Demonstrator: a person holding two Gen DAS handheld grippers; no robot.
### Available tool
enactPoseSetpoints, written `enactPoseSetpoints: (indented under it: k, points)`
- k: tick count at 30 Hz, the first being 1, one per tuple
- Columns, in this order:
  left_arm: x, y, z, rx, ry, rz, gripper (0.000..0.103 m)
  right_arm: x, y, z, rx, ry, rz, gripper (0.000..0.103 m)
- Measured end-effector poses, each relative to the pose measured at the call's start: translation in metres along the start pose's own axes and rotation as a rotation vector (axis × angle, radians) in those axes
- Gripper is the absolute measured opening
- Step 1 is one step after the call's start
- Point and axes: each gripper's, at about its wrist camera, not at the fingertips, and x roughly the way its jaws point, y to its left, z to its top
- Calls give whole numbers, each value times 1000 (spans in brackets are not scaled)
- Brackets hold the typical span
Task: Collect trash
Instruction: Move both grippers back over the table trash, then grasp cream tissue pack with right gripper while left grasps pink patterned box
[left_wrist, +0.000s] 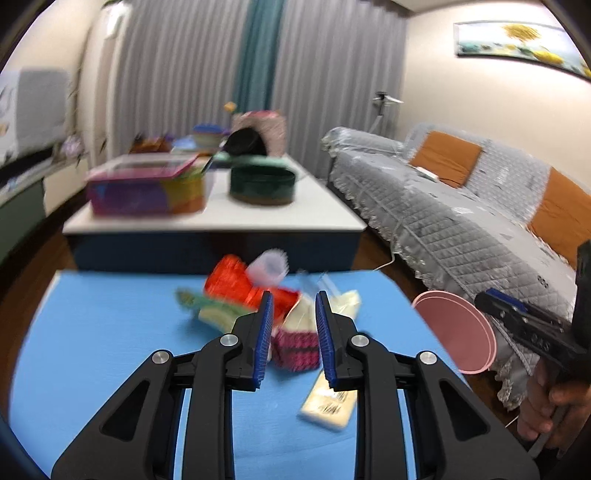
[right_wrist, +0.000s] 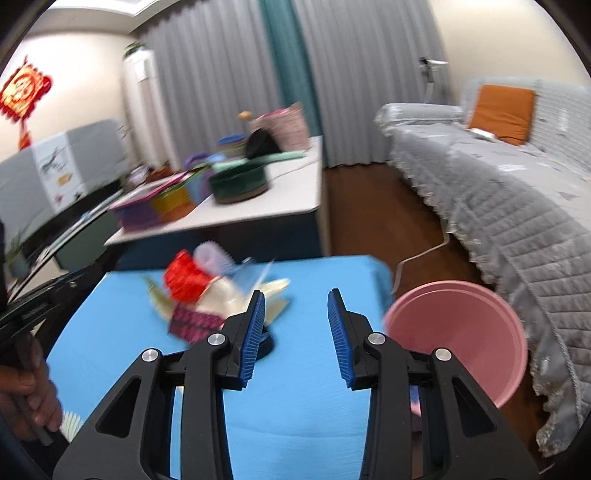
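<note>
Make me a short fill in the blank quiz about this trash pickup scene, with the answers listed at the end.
1. The pile of wrappers lies on a table with a ____ top.
2. The bin beside that table is ____ in colour.
3. The sofa wears a quilted grey cover and has ____ cushions.
4. Neither the left tongs nor the right tongs grip anything; both stand ____.

Answers: blue; pink; orange; open
</note>
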Motion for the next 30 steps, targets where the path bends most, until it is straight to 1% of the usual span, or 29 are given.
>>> enactPoseSetpoints:
  k: [1, 2, 5, 7, 9, 10, 13, 14, 15, 19, 23, 26, 30]
  points:
    - [3, 6, -4, -23, 10, 8, 18, 5, 6, -5, -15, 11, 13, 37]
    - [6, 11, -7, -42, 14, 12, 18, 11, 13, -10, -31, 25, 28, 40]
    - [7, 18, -8, -17, 1, 27, 18, 27, 30, -23, -62, 63, 69, 48]
    - [5, 26, -10, -26, 0, 37, 18, 41, 45, -33, -98, 96, 98, 54]
    - [6, 33, -11, -49, 5, 39, 18, 52, 56, -42, -126, 127, 124, 64]
    - [6, 34, -11, -50, 4, 41, 18, 58, 63, -46, -141, 148, 137, 66]
    - [7, 38, -11, -47, -2, 46, 18, 73, 76, -56, -180, 191, 155, 80]
    - [9, 40, -11, -51, 0, 45, 18, 79, 80, -58, -192, 209, 164, 87]
    - [10, 41, -11, -53, 4, 43, 18, 83, 80, -60, -201, 227, 170, 90]
    - [18, 43, -14, -57, 22, 35, 18, 102, 82, -64, -218, 263, 158, 93]
    - [29, 43, -19, -66, 54, 18, 18, 112, 83, -67, -230, 301, 176, 93]
    - [37, 42, -22, -65, 75, 4, 18, 118, 88, -72, -266, 336, 207, 93]
    - [52, 38, -26, -64, 113, -29, 18, 123, 93, -77, -300, 366, 221, 93]
